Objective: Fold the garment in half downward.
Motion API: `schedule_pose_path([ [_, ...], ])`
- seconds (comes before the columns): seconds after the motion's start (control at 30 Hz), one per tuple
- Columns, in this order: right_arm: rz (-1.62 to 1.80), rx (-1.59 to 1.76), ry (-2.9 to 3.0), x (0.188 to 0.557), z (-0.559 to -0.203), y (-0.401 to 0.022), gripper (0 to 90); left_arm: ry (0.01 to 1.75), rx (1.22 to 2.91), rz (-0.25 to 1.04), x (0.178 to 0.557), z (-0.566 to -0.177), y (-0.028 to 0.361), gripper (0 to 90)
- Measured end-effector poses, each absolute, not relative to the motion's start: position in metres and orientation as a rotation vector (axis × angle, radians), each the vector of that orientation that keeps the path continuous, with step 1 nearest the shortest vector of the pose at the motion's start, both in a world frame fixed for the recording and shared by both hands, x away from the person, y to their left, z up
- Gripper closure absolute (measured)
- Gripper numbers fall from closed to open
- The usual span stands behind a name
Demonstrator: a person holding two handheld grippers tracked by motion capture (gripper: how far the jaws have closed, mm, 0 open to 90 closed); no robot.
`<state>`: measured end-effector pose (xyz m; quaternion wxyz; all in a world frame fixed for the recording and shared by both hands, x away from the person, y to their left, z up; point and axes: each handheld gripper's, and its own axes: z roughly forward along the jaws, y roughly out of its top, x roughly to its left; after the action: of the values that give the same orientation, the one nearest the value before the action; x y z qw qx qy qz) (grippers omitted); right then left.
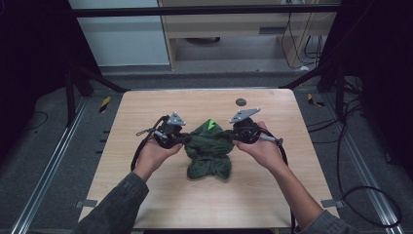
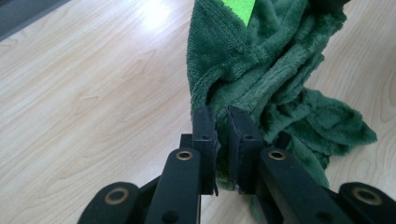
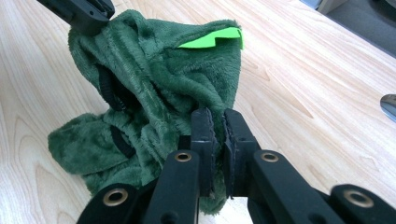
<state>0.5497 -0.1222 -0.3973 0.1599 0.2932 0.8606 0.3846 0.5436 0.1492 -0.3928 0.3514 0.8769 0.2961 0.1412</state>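
Left gripper point(image 2: 221, 122) jaws pinch an edge of the green fleece garment point(image 2: 266, 65) above the wooden table point(image 2: 93, 93)

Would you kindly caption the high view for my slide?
Two hand-held tongs, left and right, pinch opposite edges of a green fleece garment over a wooden table.

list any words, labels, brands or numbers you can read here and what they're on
None can be read.
Bright green patch on the green fleece cloth: plain colour, no print.
Left gripper and right gripper, both shut on the cloth: black parts with no markings.
Small dark disc on the wooden table: too small to show any text.
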Motion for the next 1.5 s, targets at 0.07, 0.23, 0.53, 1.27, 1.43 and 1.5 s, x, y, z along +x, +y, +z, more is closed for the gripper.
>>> schedule_pose_path([
  [0.07, 1.097, 0.838, 2.462, 0.548, -0.399, -0.122, 84.2, 0.757, 2.281, 0.364, 0.542, -0.394, 0.149, 82.2],
  [0.23, 1.093, 0.836, 2.469, 0.546, -0.403, -0.122, 84.0, 0.755, 2.274, 0.358, 0.537, -0.398, 0.149, 81.9],
  [0.53, 1.081, 0.819, 2.491, 0.54, -0.409, -0.12, 82.9, 0.75, 2.279, 0.342, 0.532, -0.405, 0.149, 81.1],
  [1.27, 1.067, 0.796, 2.536, 0.521, -0.43, -0.115, 79.7, 0.739, 2.281, 0.304, 0.513, -0.427, 0.15, 77.9],
  [1.43, 1.064, 0.791, 2.546, 0.517, -0.434, -0.114, 78.0, 0.739, 2.276, 0.301, 0.508, -0.433, 0.149, 75.3],
  [1.5, 1.06, 0.789, 2.546, 0.517, -0.434, -0.113, 77.6, 0.739, 2.277, 0.297, 0.508, -0.434, 0.149, 74.6],
])
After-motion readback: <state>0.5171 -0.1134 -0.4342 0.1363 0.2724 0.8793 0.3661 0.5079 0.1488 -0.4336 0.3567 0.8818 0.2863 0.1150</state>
